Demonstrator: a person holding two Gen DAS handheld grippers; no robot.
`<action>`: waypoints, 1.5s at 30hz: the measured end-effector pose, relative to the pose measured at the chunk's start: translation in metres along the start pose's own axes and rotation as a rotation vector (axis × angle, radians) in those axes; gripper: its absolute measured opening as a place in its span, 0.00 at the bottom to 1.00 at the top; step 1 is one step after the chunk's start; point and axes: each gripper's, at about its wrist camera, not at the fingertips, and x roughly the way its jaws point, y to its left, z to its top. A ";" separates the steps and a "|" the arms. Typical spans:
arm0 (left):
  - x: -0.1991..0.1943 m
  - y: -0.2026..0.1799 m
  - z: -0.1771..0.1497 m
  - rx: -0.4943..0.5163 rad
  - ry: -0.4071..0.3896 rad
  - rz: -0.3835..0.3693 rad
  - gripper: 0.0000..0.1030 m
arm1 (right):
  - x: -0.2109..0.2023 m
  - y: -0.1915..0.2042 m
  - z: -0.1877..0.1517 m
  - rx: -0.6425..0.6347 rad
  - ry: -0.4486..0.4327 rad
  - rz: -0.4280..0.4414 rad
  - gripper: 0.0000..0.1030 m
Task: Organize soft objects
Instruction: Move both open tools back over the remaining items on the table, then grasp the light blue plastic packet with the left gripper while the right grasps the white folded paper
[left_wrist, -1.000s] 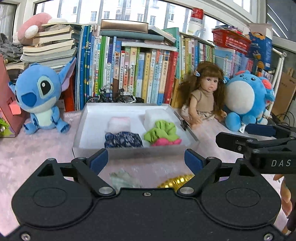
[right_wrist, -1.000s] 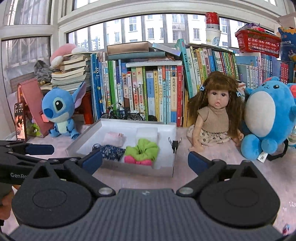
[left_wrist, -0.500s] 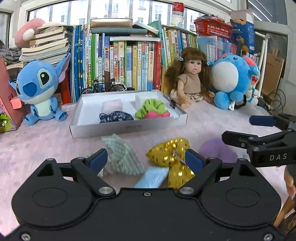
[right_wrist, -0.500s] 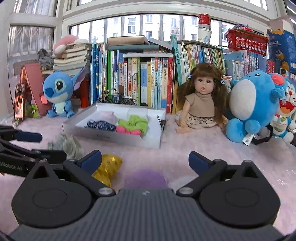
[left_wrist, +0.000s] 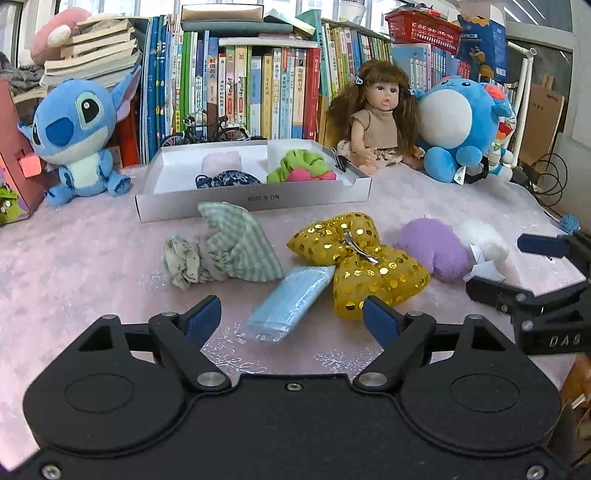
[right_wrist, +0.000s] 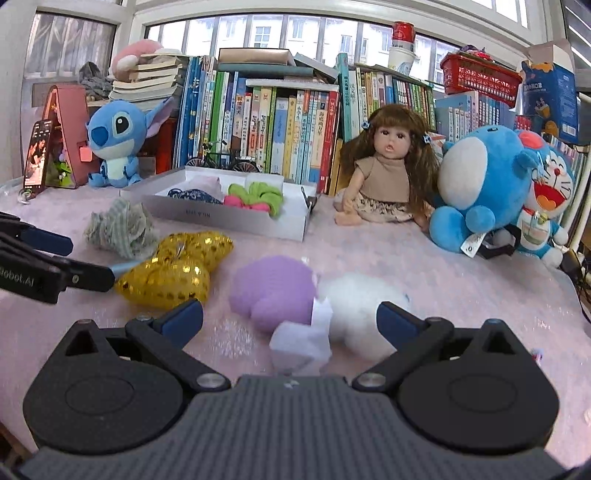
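Both jaws stood wide apart, empty: the left gripper (left_wrist: 291, 319) hovered over a pale blue pack (left_wrist: 290, 304) beside the gold sequin bow (left_wrist: 356, 258), the right gripper (right_wrist: 290, 321) over purple (right_wrist: 275, 291) and white (right_wrist: 360, 299) pom-poms, near the white tray (left_wrist: 255, 201).

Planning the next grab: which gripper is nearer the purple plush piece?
Right. The right gripper is open with the purple plush piece just ahead of its fingertips. The left gripper is open off to that piece's left, facing the light blue pack.
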 end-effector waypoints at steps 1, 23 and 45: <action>0.001 0.000 0.000 -0.002 0.001 0.001 0.78 | -0.001 0.001 -0.003 -0.001 0.002 -0.003 1.00; 0.030 0.022 0.010 -0.156 0.089 -0.058 0.49 | 0.006 -0.001 -0.022 0.104 0.015 -0.026 0.91; 0.021 0.023 0.015 -0.191 0.084 -0.095 0.52 | 0.010 0.003 -0.024 0.109 0.031 -0.035 0.77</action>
